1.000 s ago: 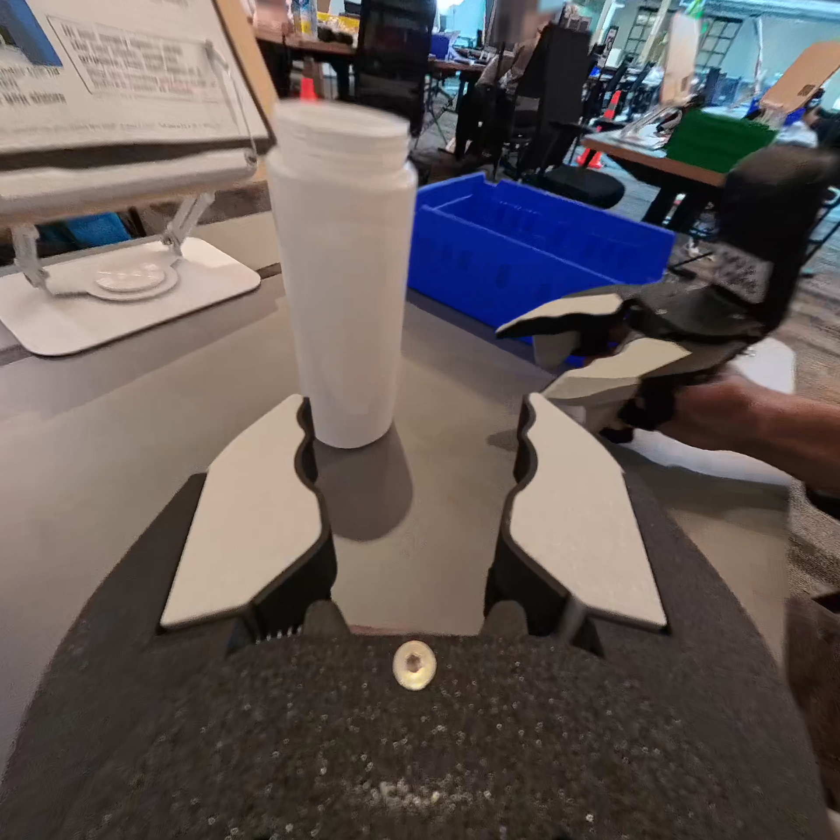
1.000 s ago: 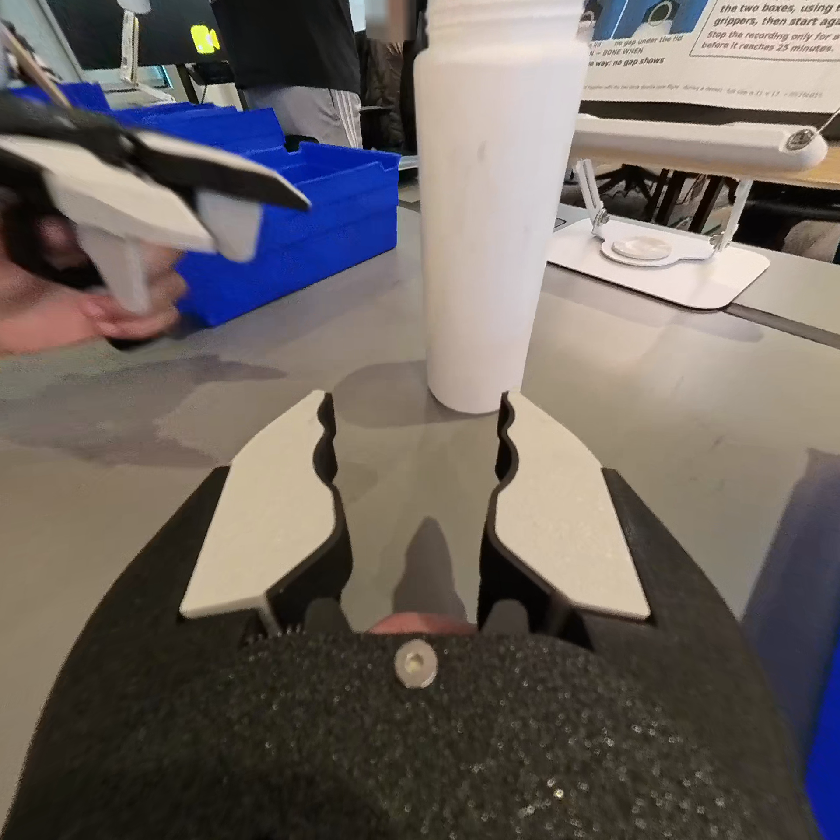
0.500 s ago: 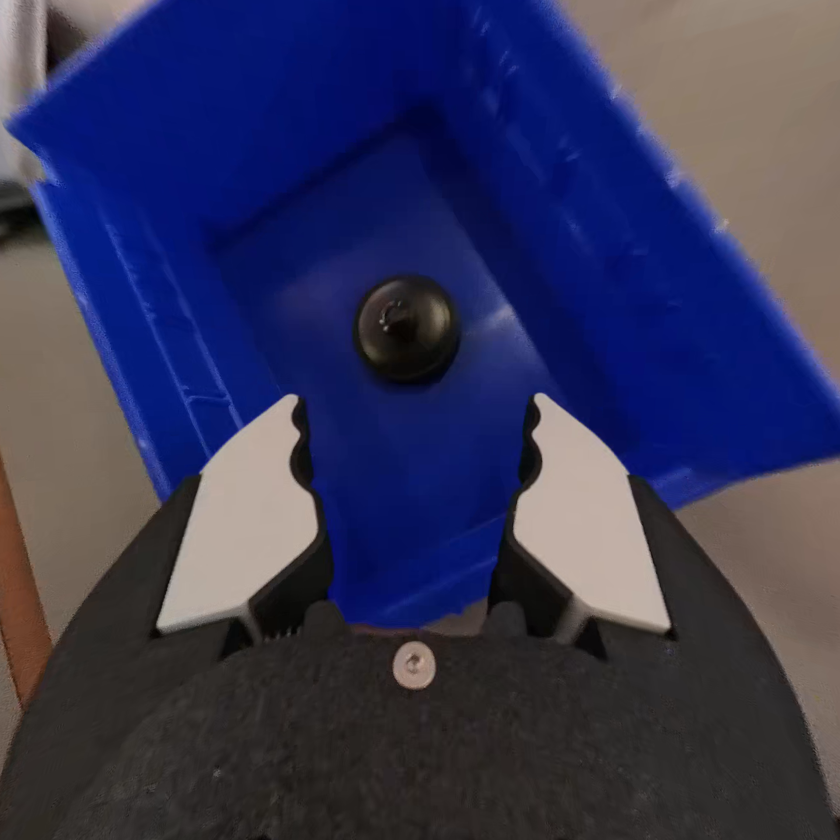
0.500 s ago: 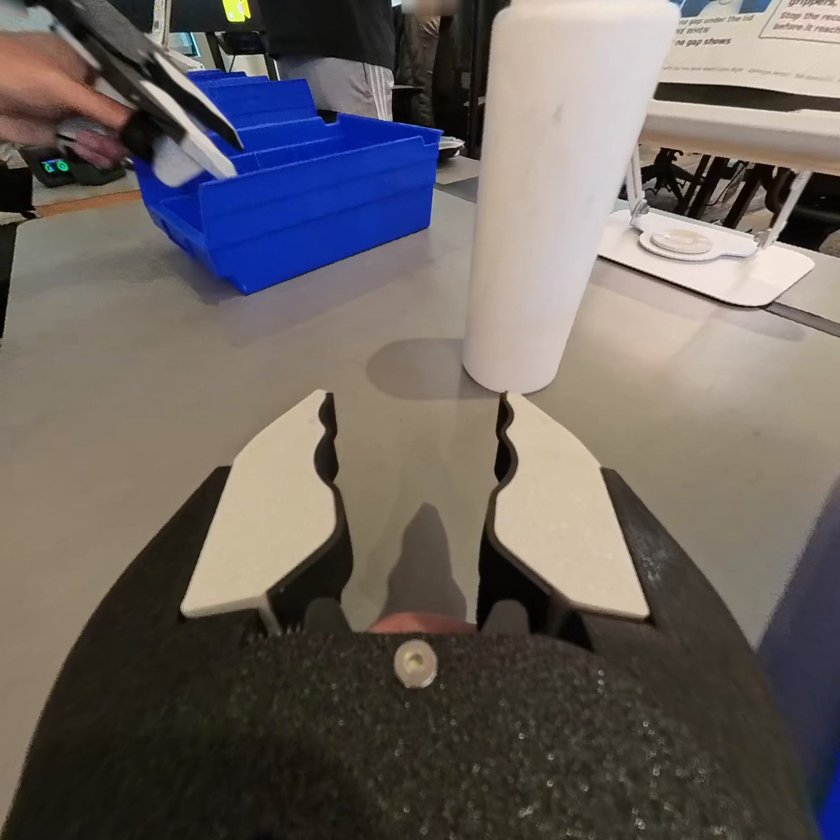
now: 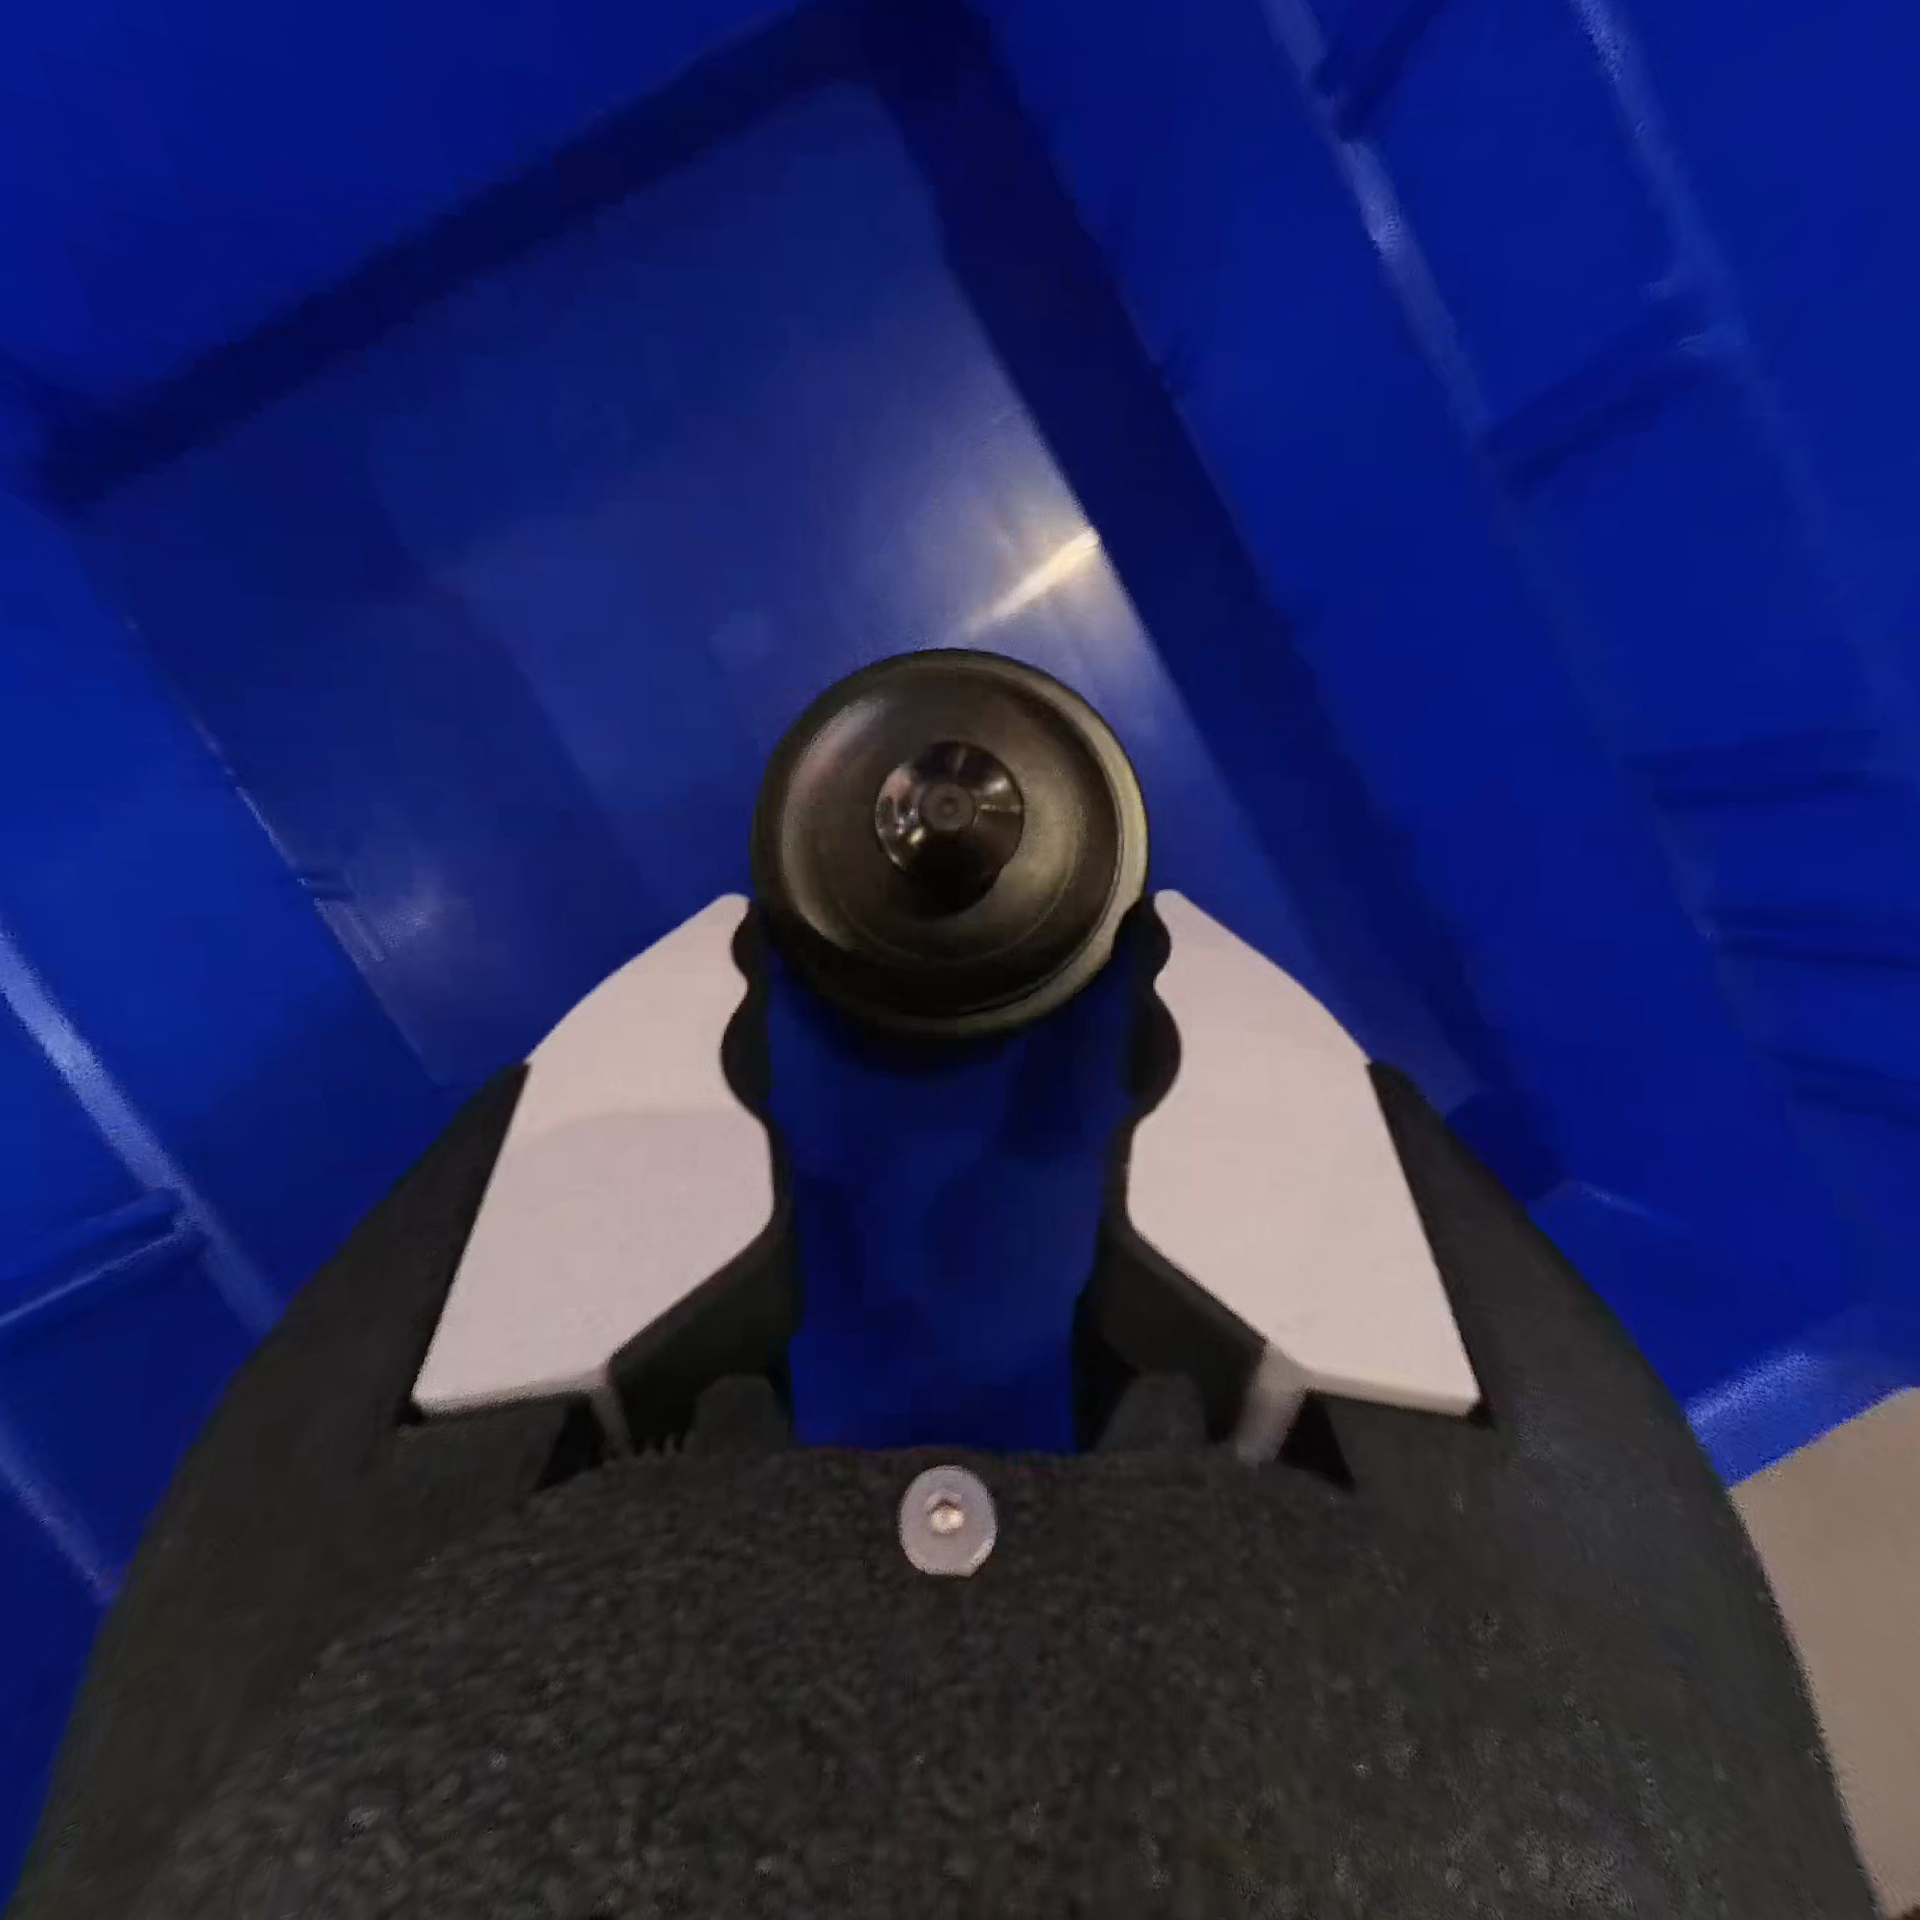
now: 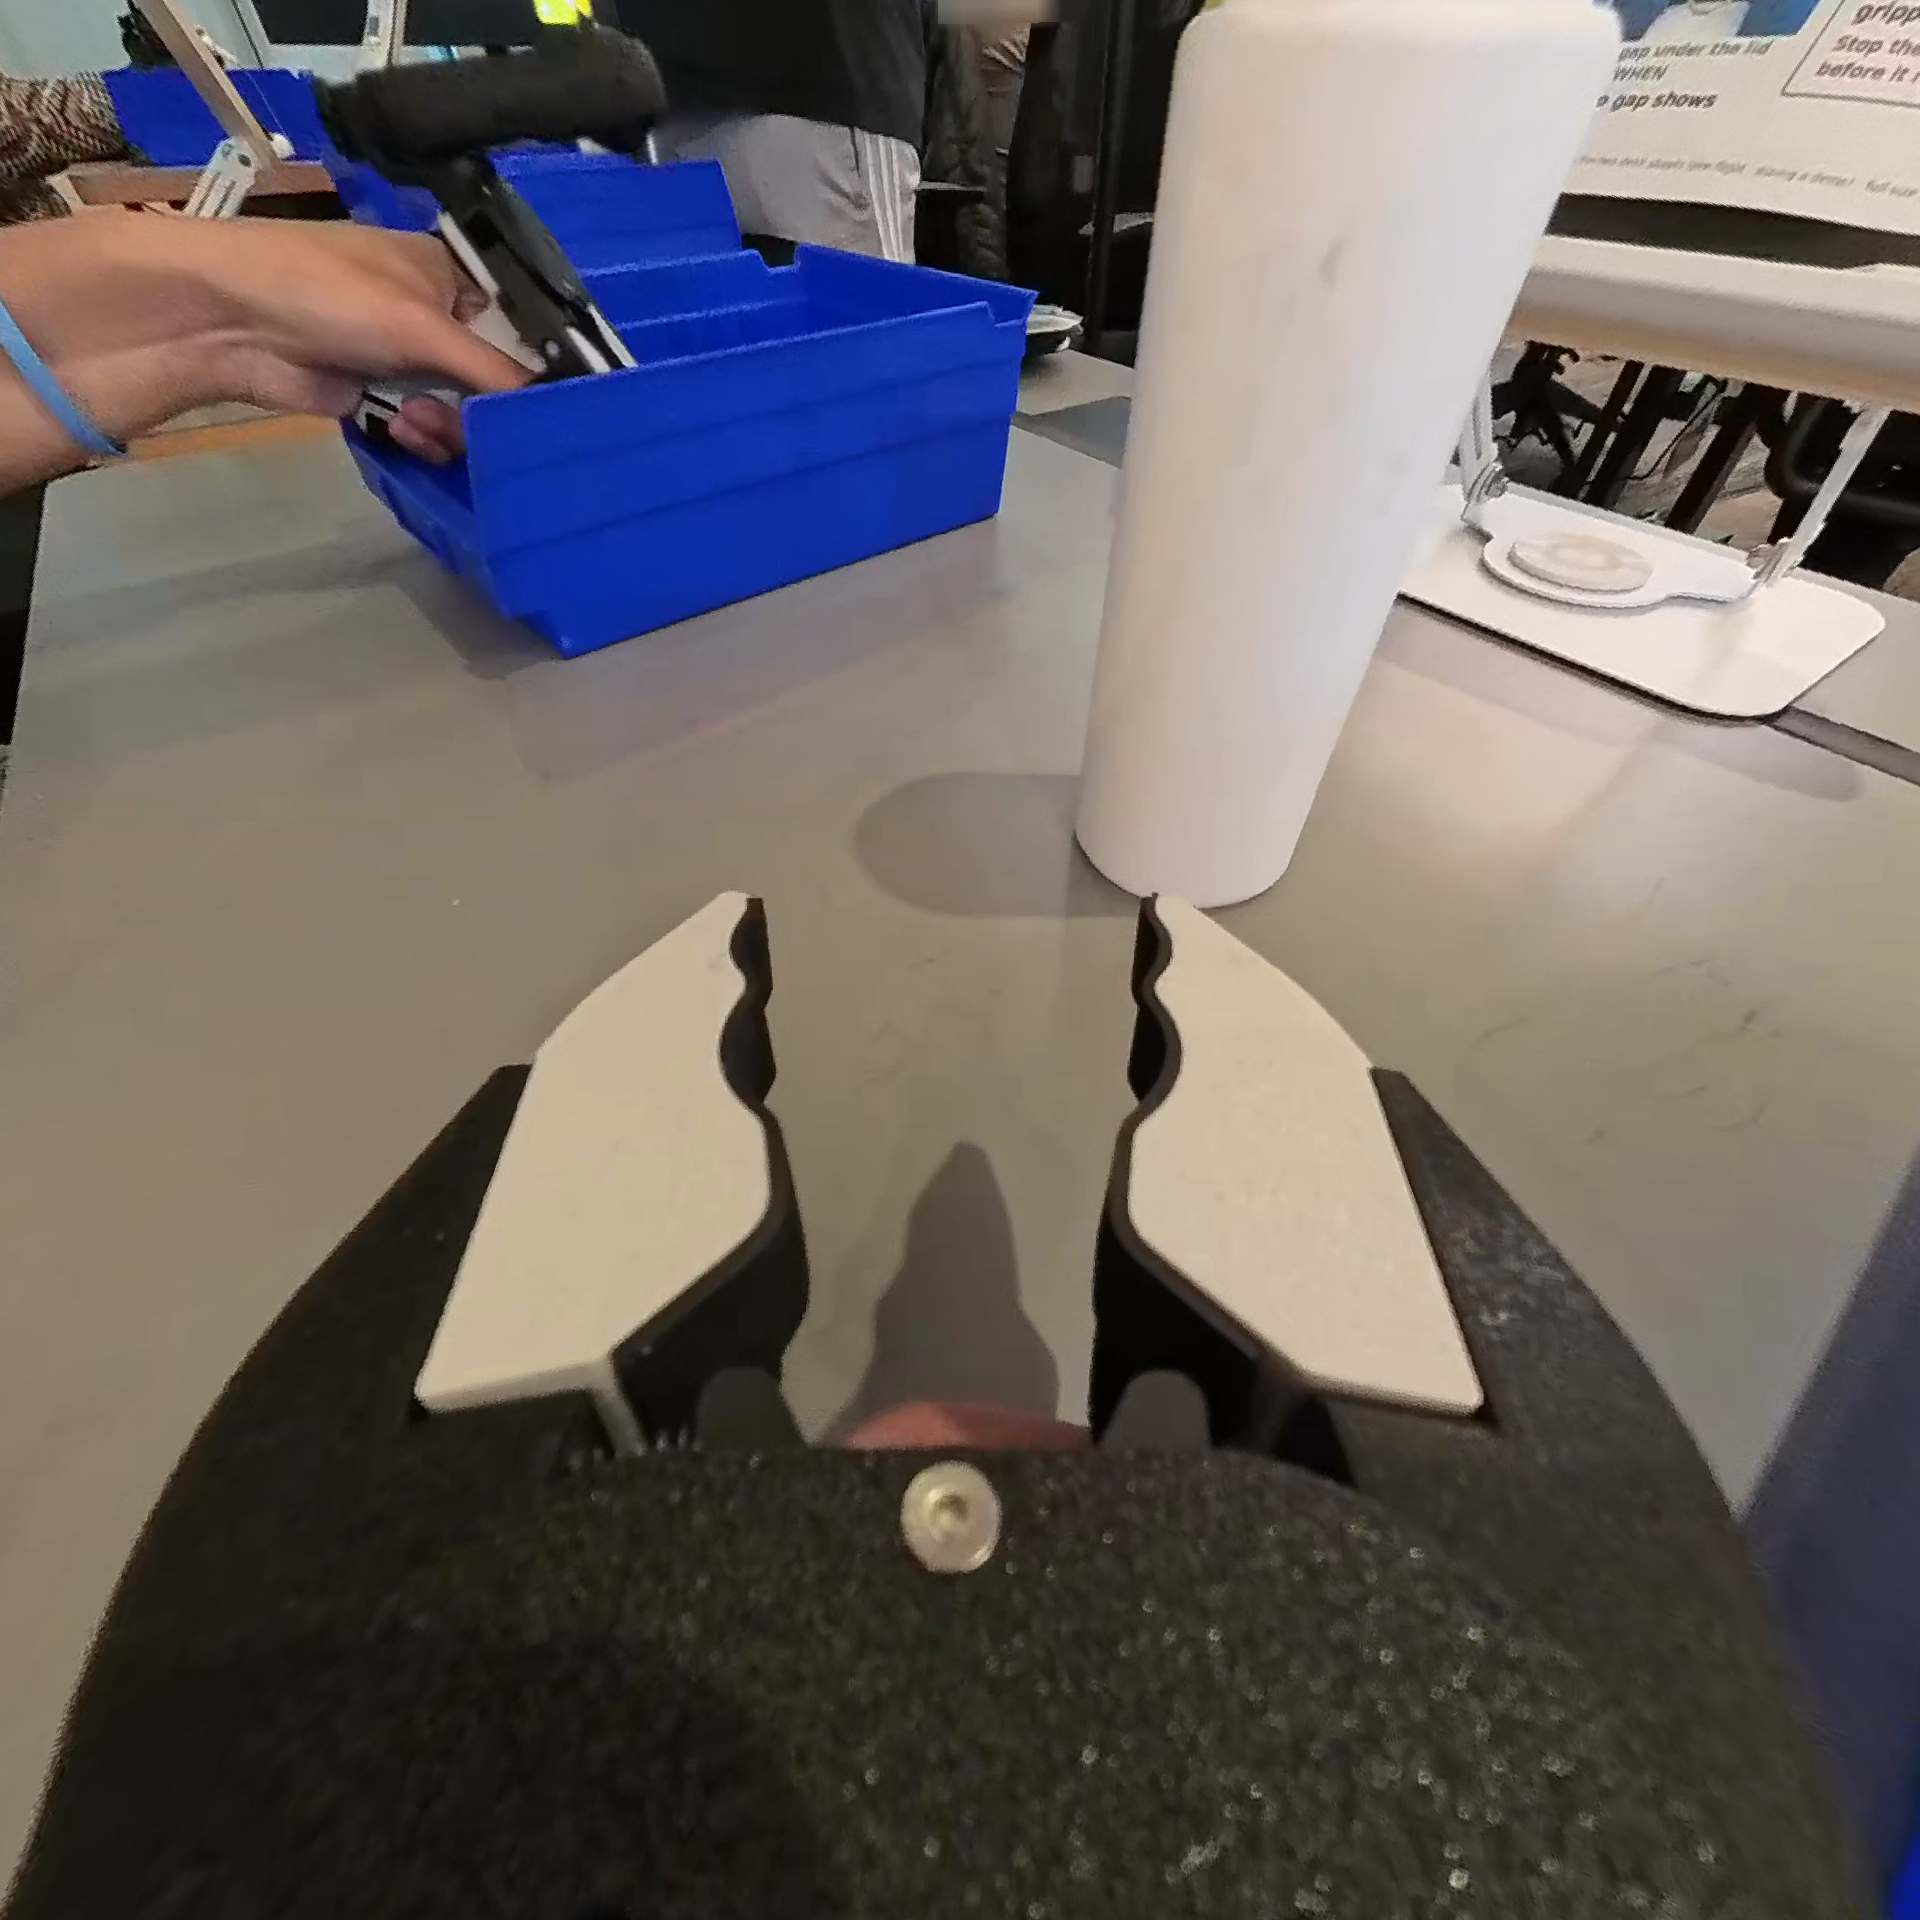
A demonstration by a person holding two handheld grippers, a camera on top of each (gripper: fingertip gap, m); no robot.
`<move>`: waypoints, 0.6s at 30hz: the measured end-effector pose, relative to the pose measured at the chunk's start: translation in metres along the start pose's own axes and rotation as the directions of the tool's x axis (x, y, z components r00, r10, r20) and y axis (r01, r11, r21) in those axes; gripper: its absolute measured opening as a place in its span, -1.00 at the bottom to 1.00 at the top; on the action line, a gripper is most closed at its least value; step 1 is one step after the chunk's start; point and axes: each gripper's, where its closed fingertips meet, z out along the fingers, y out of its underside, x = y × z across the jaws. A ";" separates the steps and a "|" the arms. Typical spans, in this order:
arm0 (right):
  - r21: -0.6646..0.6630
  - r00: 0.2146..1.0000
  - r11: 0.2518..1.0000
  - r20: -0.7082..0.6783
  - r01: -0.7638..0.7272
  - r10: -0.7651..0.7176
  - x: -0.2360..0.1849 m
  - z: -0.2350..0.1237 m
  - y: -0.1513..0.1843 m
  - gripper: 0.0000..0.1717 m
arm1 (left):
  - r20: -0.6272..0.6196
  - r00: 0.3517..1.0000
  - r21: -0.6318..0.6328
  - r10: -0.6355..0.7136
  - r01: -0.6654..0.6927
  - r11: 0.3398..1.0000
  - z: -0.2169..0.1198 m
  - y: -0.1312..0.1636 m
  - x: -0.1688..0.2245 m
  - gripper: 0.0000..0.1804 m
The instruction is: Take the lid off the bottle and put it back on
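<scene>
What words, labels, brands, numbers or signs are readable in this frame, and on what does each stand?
White printed sheet behind the bottle, right wrist view: carries printed lines, cut off by the frame edge; wording not copied here.
Yellow-green patch at the top edge: too small to read.
White bottle: no writing seen.
Blue bin: none seen.
Black lid lying in the bin: no readable marking.

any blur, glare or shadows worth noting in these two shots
Left wrist view: the blue bin is soft with motion blur, a bright glare streak crosses its floor, and the black lid is fairly sharp. Right wrist view: mostly crisp; the white bottle throws a soft shadow leftward on the grey table, and wide-angle distortion bends the edges.
</scene>
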 end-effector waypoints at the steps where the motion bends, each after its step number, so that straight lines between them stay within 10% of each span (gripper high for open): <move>1: -0.003 1.000 1.000 0.003 0.004 -0.004 0.000 0.002 -0.001 -0.22 | -0.005 1.000 0.009 0.025 -0.025 1.000 -0.003 -0.001 0.002 -0.26; 8: -0.021 0.979 0.988 0.142 0.151 -0.146 -0.019 0.027 -0.061 -0.20 | 0.074 0.928 0.120 0.364 -0.371 0.921 -0.071 -0.038 0.032 -0.26; 18: -0.073 0.823 0.851 0.311 0.520 -0.476 -0.057 0.100 -0.136 -0.08 | 0.048 0.551 0.156 0.833 -0.828 0.538 -0.134 -0.094 0.199 -0.27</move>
